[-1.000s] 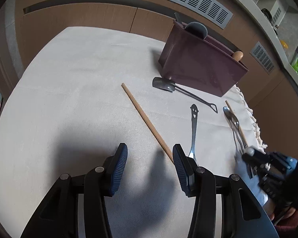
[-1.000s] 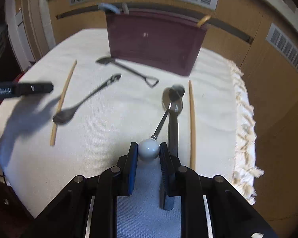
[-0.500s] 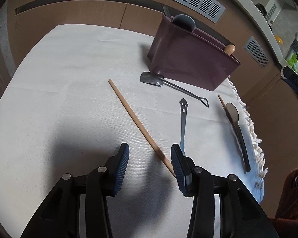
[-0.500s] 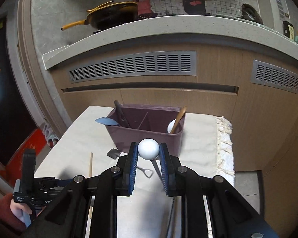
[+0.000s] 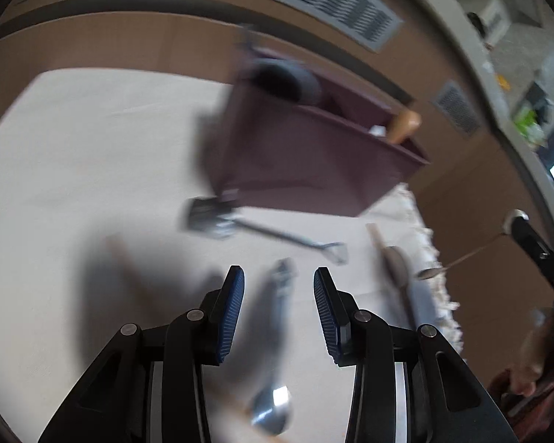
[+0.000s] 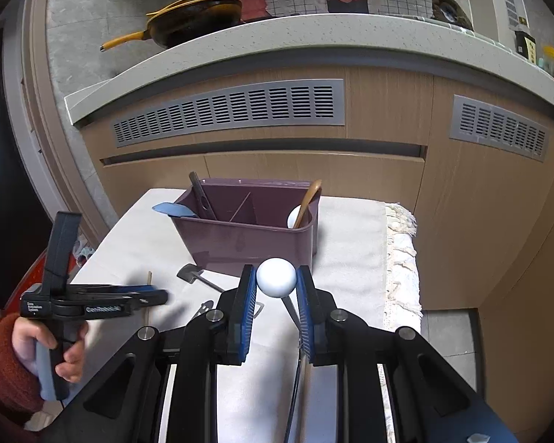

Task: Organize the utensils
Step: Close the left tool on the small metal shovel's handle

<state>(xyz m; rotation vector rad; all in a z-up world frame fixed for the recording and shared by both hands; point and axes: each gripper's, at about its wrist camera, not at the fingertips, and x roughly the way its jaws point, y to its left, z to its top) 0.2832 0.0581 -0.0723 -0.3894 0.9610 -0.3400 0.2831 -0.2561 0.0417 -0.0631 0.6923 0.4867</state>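
Note:
My left gripper (image 5: 279, 295) hangs over a metal spoon (image 5: 273, 402) that lies lengthwise between its blue pads. The jaws are closing and the pads stand clear of it. My right gripper (image 6: 276, 285) is shut on the white ball end of a thin metal spoon (image 6: 276, 282), held up in the air in front of the purple caddy (image 6: 247, 240). The left wrist view shows that spoon's bowl (image 5: 430, 272) hanging at the right. The caddy (image 5: 314, 162) holds a wooden spoon (image 6: 306, 203), a blue spatula (image 6: 173, 209) and a dark utensil (image 6: 201, 195).
On the cream cloth (image 6: 351, 229) lie a shovel-shaped spoon (image 5: 210, 217), a chopstick (image 6: 149, 280), and a second chopstick (image 5: 376, 236) beside a dark spoon (image 5: 399, 265). The cloth's fringe (image 6: 400, 247) marks the right edge. Cabinets stand close behind. A hand (image 6: 40, 336) holds the left gripper.
My right gripper has lifted the ball-ended spoon off the cloth and tipped up towards the caddy. My left gripper has moved from the chopstick to over the metal spoon, its jaws narrower.

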